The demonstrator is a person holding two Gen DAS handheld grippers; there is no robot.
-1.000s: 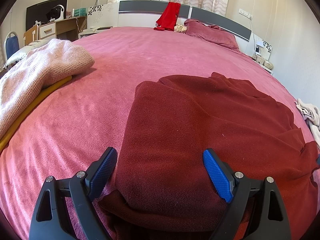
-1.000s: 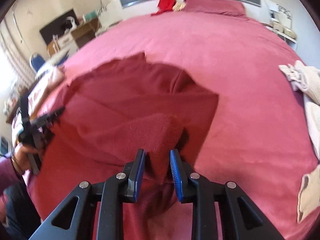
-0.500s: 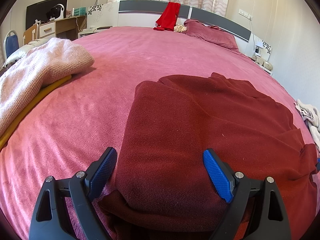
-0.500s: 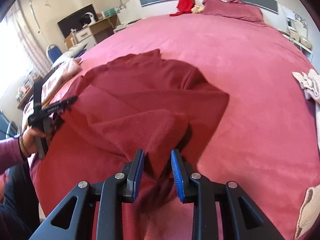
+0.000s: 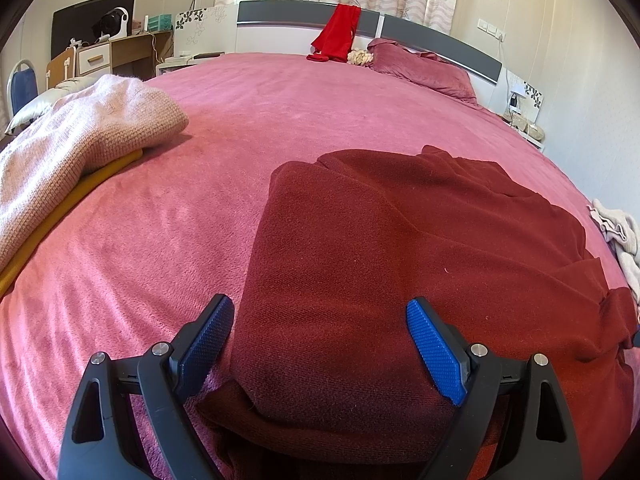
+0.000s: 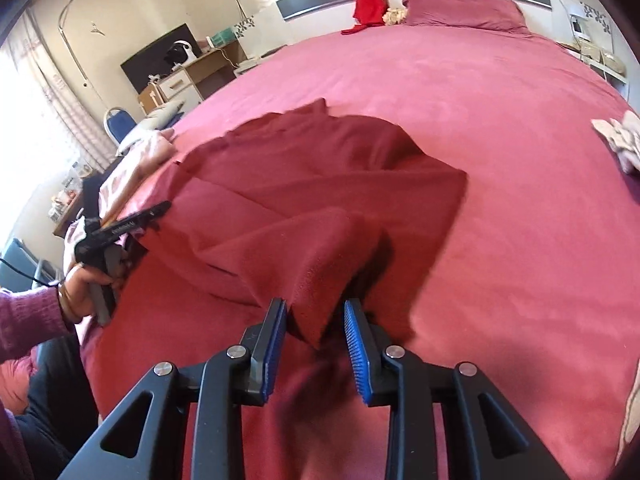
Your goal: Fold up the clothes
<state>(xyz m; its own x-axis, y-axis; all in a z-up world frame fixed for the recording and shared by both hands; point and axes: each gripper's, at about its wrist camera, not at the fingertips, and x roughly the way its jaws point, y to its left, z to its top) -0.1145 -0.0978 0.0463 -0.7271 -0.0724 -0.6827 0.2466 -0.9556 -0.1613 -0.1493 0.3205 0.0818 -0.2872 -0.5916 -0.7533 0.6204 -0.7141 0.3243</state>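
A dark red fleece garment (image 5: 400, 260) lies partly folded on the pink bed (image 5: 300, 120). My left gripper (image 5: 319, 302) is open wide and straddles the garment's near folded edge, its pads clear of the cloth. In the right wrist view the same garment (image 6: 304, 184) has a raised fold (image 6: 320, 256) whose tip hangs between the blue pads of my right gripper (image 6: 315, 304). Those jaws stand a little apart and the right pad is off the cloth. The left gripper (image 6: 120, 228) shows there too, held by a hand (image 6: 84, 280) at the garment's left edge.
A pale pink knitted garment (image 5: 80, 140) lies over a yellow item (image 5: 72, 200) on the bed's left. A red garment (image 5: 338, 32) hangs on the headboard beside a pillow (image 5: 420, 68). Light clothes (image 5: 616, 232) lie at the right edge. A desk (image 5: 120, 52) stands far left.
The right gripper's jaws have widened slightly around the fold and its view has swung towards the bed's middle. The left gripper and the cloth under it have not moved.
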